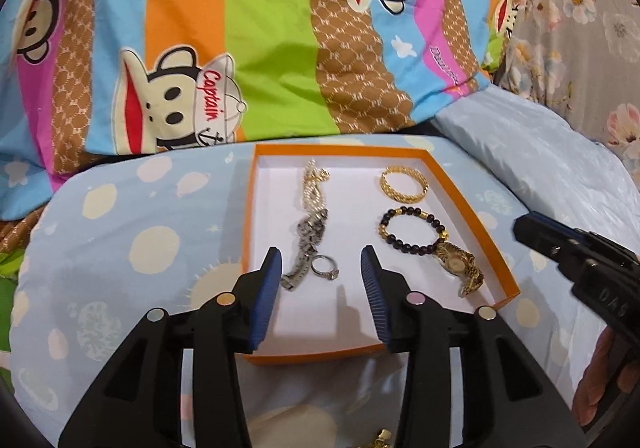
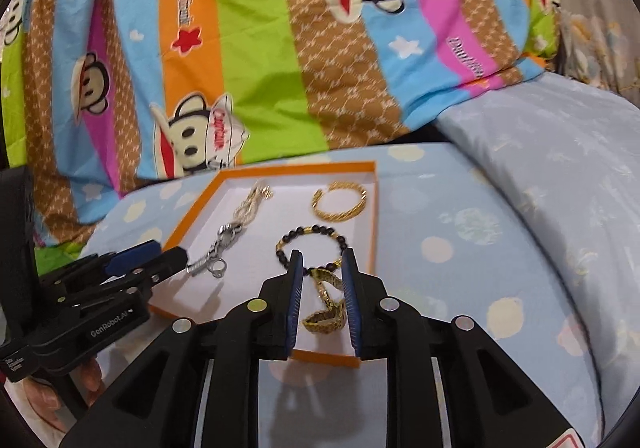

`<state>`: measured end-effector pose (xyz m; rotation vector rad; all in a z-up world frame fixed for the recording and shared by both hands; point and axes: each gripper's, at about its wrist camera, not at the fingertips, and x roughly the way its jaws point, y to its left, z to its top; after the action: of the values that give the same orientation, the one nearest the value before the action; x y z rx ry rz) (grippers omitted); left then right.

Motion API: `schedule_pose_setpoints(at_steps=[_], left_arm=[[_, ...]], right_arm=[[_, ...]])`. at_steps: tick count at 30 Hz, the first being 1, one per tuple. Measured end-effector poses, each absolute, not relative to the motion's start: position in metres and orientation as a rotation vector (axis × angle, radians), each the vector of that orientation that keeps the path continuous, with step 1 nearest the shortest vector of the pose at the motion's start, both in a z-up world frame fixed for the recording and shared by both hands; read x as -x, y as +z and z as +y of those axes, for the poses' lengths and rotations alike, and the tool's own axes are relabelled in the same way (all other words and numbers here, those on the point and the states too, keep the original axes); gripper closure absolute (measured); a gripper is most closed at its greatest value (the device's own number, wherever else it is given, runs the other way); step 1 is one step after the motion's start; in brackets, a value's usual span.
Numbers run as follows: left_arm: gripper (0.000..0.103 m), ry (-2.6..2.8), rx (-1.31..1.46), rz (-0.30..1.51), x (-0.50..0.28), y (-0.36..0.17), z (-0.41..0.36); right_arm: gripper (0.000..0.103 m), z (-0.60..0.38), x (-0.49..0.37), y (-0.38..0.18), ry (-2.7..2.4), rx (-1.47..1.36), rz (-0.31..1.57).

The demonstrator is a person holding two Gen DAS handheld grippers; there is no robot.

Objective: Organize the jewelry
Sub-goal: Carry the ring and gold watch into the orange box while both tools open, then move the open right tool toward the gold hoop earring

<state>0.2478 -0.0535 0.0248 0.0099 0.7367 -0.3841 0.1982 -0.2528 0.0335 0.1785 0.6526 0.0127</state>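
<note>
An orange-rimmed box (image 1: 472,208) with a white floor holds the jewelry. In it lie a silver watch and pearly chain (image 1: 310,224), a silver ring (image 1: 325,267), a gold bangle (image 1: 404,184), a dark bead bracelet (image 1: 412,226) and a gold watch (image 1: 460,266). My left gripper (image 1: 321,262) is open over the box's near left part, with the ring between its fingers. My right gripper (image 2: 322,262) is open, its fingers on either side of the gold watch (image 2: 326,306) at the box's (image 2: 374,208) near right corner, not closed on it. The right gripper shows in the left wrist view (image 1: 560,244).
The box rests on a light blue cushion with pale dots (image 1: 120,248). A bright striped cartoon-monkey blanket (image 1: 240,28) lies behind it. A pale blue pillow (image 2: 560,188) rises at the right. A small gold item (image 1: 382,438) lies near the bottom edge, in front of the box.
</note>
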Motion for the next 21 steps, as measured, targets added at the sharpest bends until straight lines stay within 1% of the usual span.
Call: schedule_pose_setpoints(at_steps=[1, 3, 6, 12, 21], left_arm=[[0.061, -0.377, 0.0, 0.723, -0.244, 0.031, -0.047], [0.055, -0.373, 0.023, 0.699, -0.235, 0.042, -0.036], [0.05, -0.364, 0.066, 0.674, -0.216, 0.054, -0.016], [0.049, -0.339, 0.098, 0.684, -0.176, 0.053, 0.013], [0.049, -0.315, 0.086, 0.76, -0.124, 0.021, 0.029]], right_arm=[[0.083, -0.255, -0.192, 0.037, 0.006, -0.179, 0.64], [0.083, -0.258, -0.178, 0.044, -0.002, -0.178, 0.622], [0.083, -0.257, -0.154, 0.048, 0.005, -0.168, 0.617], [0.082, -0.24, -0.109, 0.034, 0.045, -0.147, 0.666], [0.082, -0.202, -0.068, -0.001, 0.105, -0.108, 0.759]])
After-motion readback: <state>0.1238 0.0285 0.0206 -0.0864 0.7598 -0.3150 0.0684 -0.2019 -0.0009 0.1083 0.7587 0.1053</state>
